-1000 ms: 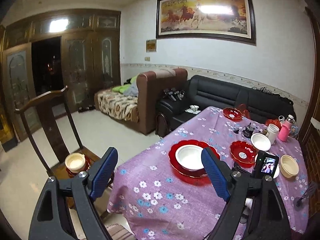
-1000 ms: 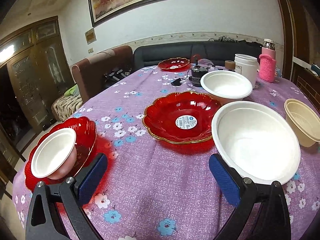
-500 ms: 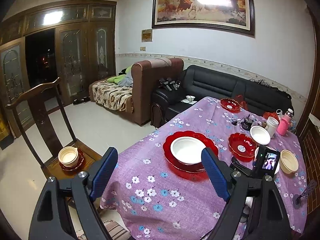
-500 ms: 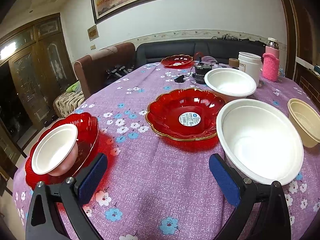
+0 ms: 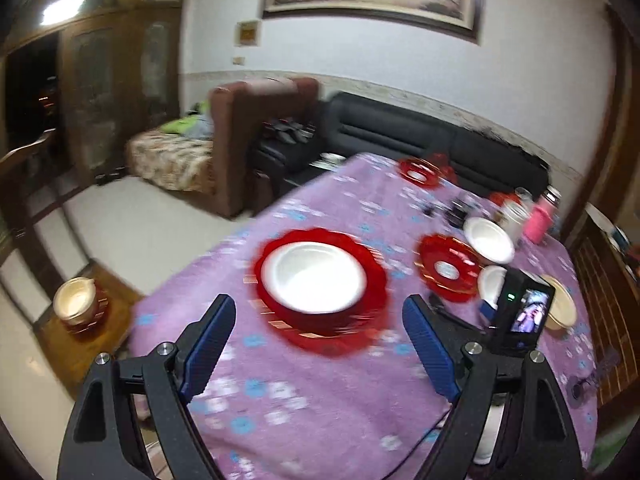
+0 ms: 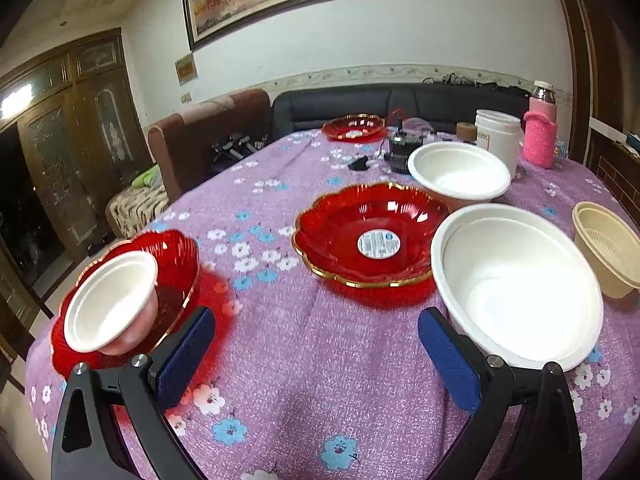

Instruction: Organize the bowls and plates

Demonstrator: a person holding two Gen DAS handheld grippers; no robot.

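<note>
A white bowl (image 5: 314,276) sits in a red scalloped plate (image 5: 372,308) on the purple flowered tablecloth; both show in the right wrist view at the left, bowl (image 6: 110,300) and plate (image 6: 176,256). My left gripper (image 5: 318,344) is open and empty, just short of that plate. My right gripper (image 6: 316,356) is open and empty above the cloth. A second red plate (image 6: 372,236) lies ahead of it, a large white bowl (image 6: 516,280) at its right finger, another white bowl (image 6: 460,172) behind, a third red plate (image 6: 354,126) at the far end.
A beige bowl (image 6: 604,248) stands at the right edge of the table. A white tub (image 6: 498,136), a pink flask (image 6: 540,132) and a black device (image 6: 402,152) stand at the back. A wooden chair holding a cup on a saucer (image 5: 76,304) stands left of the table.
My left gripper has moved forward and down towards the red plate with the white bowl; its view is blurred by the motion. My right gripper has barely moved.
</note>
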